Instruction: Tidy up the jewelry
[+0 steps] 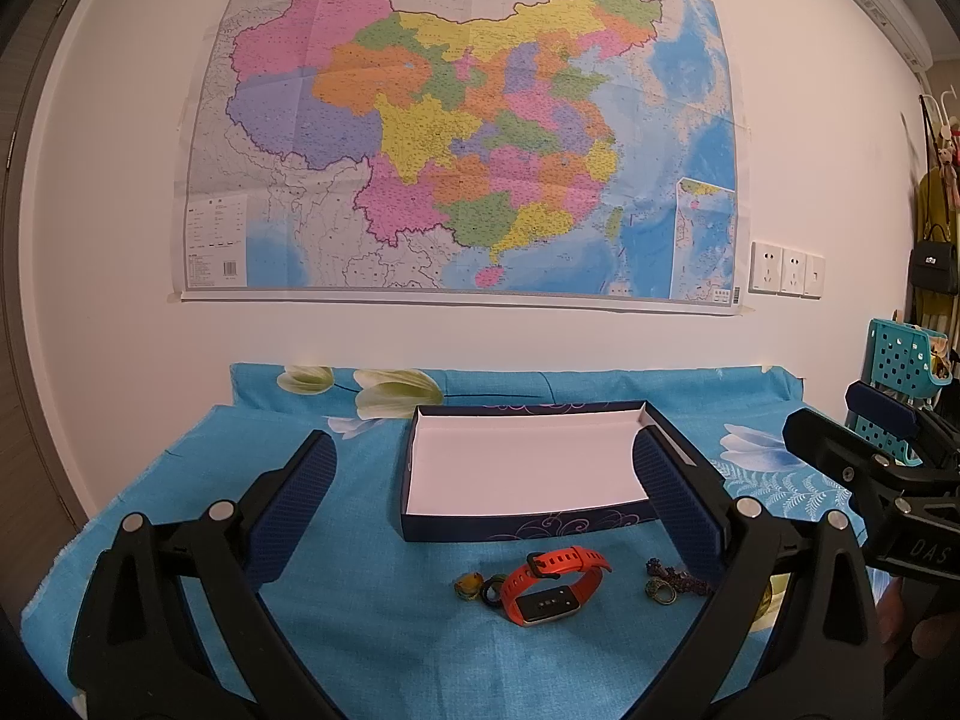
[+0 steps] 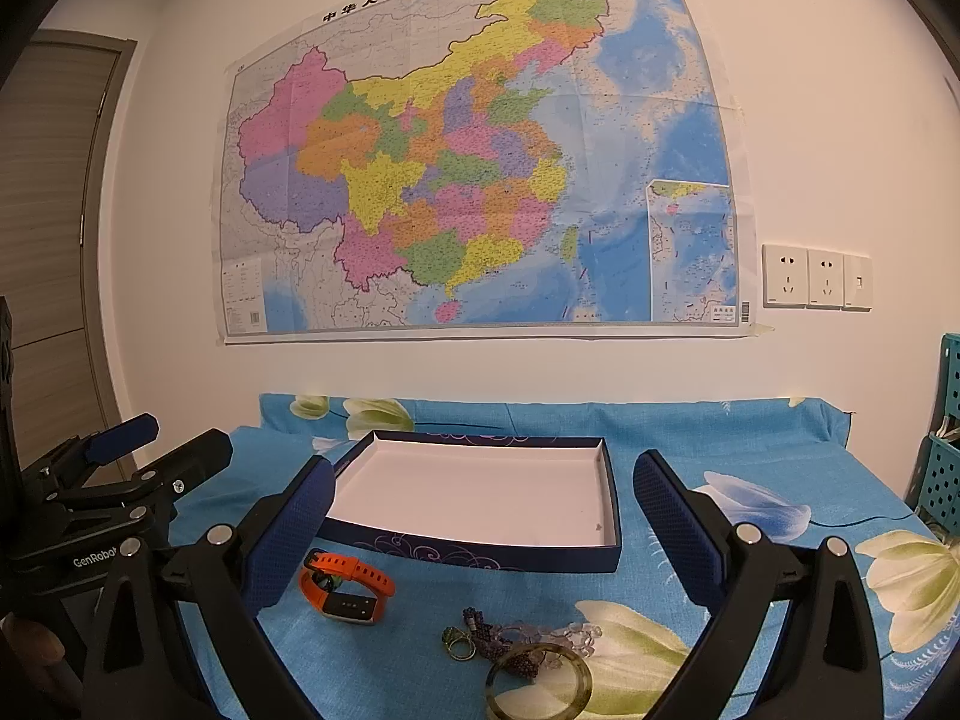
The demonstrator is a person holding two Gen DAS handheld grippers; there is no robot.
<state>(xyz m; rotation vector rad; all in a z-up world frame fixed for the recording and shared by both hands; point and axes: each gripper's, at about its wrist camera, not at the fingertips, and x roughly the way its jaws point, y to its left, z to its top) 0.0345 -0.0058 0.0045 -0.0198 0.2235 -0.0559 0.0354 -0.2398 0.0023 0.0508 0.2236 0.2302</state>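
An orange watch lies on the blue floral cloth in front of a shallow dark-blue box with a bare white floor. Small rings lie left of the watch. A ring, a dark beaded bracelet, clear beads and a pale green bangle lie to its right. My left gripper hangs open above the watch. My right gripper hangs open above the bracelets. Neither holds anything.
The cloth-covered table stands against a white wall with a large map. A teal perforated rack stands at the table's right end. A door is at the left. Wall sockets sit right of the map.
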